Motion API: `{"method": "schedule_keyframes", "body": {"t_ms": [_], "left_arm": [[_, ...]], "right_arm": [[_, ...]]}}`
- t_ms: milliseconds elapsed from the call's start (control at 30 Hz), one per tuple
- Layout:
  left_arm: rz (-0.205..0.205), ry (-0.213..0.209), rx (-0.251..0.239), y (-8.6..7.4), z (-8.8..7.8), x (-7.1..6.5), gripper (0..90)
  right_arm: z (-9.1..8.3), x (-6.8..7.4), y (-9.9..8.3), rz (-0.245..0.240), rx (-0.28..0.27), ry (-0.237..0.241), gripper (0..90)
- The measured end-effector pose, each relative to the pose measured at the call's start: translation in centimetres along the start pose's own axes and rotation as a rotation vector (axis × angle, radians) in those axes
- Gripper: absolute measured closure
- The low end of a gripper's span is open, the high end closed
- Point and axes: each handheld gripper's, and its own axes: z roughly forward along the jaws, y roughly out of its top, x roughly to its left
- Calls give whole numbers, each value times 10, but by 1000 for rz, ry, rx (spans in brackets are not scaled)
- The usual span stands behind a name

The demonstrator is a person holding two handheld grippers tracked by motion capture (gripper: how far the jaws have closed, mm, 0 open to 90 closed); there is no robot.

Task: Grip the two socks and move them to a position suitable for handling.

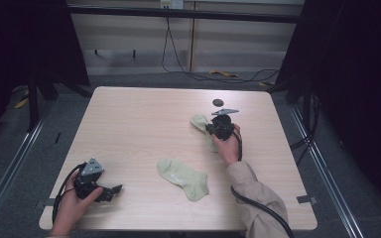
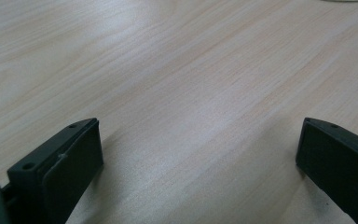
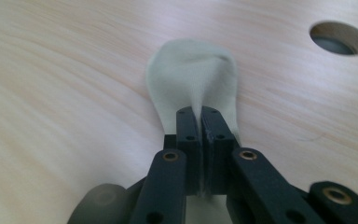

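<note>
No readable text, label, brand, number or sign is showing anywhere on the things in these views.

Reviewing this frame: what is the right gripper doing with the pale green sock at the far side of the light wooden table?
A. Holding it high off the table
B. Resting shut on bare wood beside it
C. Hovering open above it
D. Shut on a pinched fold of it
D. In the right gripper view the right gripper has its jaws together with a fold of the pale green sock bunched between them, the rest lying on the light wooden table.
</note>
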Motion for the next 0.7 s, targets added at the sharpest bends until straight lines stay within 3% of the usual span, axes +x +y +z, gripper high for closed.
{"method": "schedule_keyframes", "body": {"t_ms": [167, 267, 367, 533, 700], "left_arm": [[0, 0, 0, 0, 0, 0, 0], [0, 0, 0, 0, 0, 0, 0], [0, 0, 0, 0, 0, 0, 0], [0, 0, 0, 0, 0, 0, 0], [0, 0, 0, 0, 0, 0, 0]], "right_arm": [[-29, 21, 3, -111, -38, 117, 870], [-43, 41, -5, -187, -43, 206, 847], [-48, 53, -17, -202, -31, 210, 623], [-64, 63, -46, -223, -29, 180, 605], [-76, 59, -68, -206, -18, 173, 625]]}}
